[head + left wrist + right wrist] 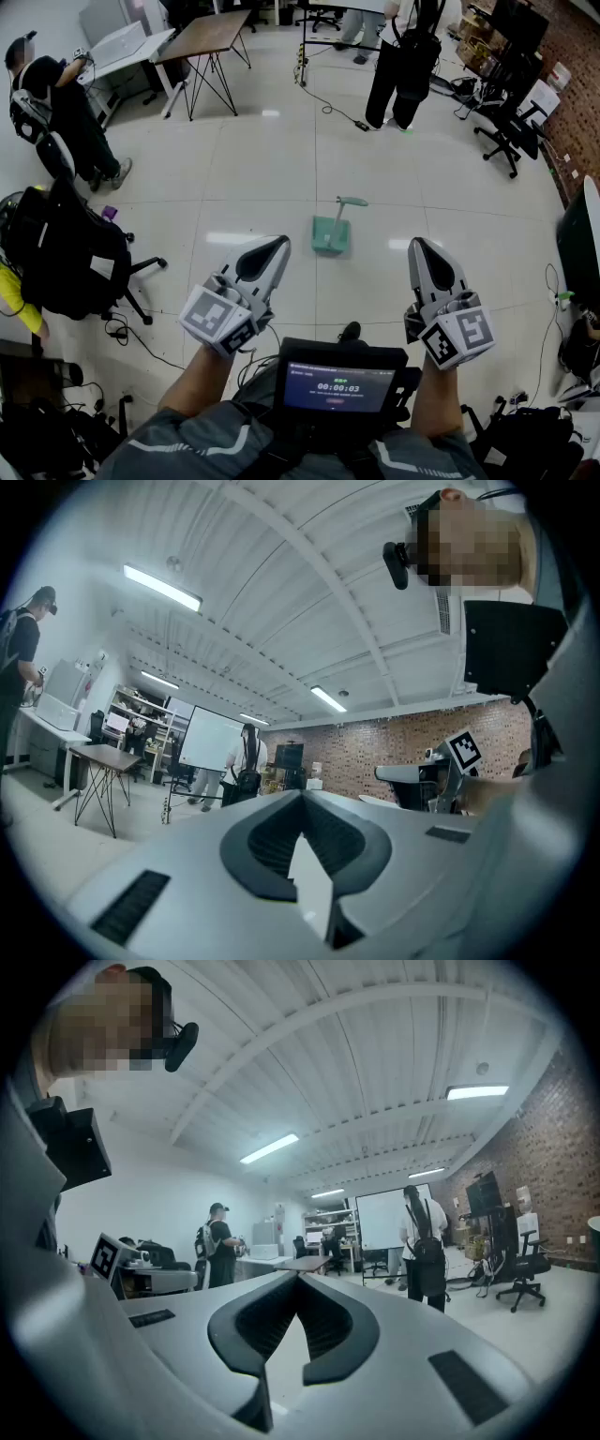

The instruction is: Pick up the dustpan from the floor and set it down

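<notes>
**Head view**
- Left gripper: jaws closed to a point, nothing between them. It is held level above the floor, up and left of the timer screen at the person's chest.
- Right gripper: jaws drawn together, empty. It is held level, up and right of the timer screen, well apart from the left gripper.
- Dustpan: pale green plastic. The pan sits flat on the white tiles, with a slim handle rising from it to a short grip at the top that leans right. It stands straight beyond the timer screen, in the gap between the two grippers, and neither gripper touches it.
- Standing person: in dark clothes with a backpack, far beyond the timer screen and to its right.
- Brown table: on thin black legs, far beyond the timer screen and to its left.
- Office chair: loaded with black bags, left of the timer screen.

**Left gripper view**
- Left gripper: the grey jaws meet at their tips, with only the moulded hollow behind them showing. Nothing is gripped.
- The marker cube of the right gripper shows at the right.

**Right gripper view**
- Right gripper: jaws pressed tip to tip, with nothing held.
- The marker cube of the left gripper shows at the left.
</notes>
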`<state>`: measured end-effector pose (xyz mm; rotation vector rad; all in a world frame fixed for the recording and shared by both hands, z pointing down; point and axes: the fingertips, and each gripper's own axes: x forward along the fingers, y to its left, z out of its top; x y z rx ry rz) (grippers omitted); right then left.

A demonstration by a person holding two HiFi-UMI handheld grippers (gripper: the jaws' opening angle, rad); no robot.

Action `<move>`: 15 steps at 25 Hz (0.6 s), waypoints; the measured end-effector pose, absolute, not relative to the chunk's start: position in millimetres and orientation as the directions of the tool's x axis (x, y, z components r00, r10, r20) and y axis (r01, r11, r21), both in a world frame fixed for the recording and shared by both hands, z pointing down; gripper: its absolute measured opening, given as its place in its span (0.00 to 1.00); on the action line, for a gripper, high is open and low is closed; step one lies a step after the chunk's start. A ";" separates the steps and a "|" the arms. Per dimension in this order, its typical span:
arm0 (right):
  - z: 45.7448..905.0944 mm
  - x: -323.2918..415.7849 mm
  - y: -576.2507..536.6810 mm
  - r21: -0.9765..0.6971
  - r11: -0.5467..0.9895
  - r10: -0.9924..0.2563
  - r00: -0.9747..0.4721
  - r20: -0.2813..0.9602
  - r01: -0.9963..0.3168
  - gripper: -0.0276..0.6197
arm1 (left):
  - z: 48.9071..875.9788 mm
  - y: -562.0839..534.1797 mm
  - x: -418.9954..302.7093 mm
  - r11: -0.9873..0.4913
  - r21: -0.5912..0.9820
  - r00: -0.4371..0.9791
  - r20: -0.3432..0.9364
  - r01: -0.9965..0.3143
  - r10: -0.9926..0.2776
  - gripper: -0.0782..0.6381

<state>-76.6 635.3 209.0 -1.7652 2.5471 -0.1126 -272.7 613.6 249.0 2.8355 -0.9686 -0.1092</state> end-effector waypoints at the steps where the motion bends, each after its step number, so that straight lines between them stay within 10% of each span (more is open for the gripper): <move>1: 212.4 -73.3 626.1 -0.087 0.350 -0.936 -0.352 0.002 -0.933 0.07 | 253.7 604.2 -270.5 -0.779 0.155 0.787 -0.015 -0.607 -0.616 0.16; 15: 207.5 57.4 415.5 -0.068 0.512 -0.859 -0.513 -0.008 -0.856 0.07 | 241.4 405.9 -144.4 -0.679 0.130 0.686 0.013 -0.723 -0.728 0.16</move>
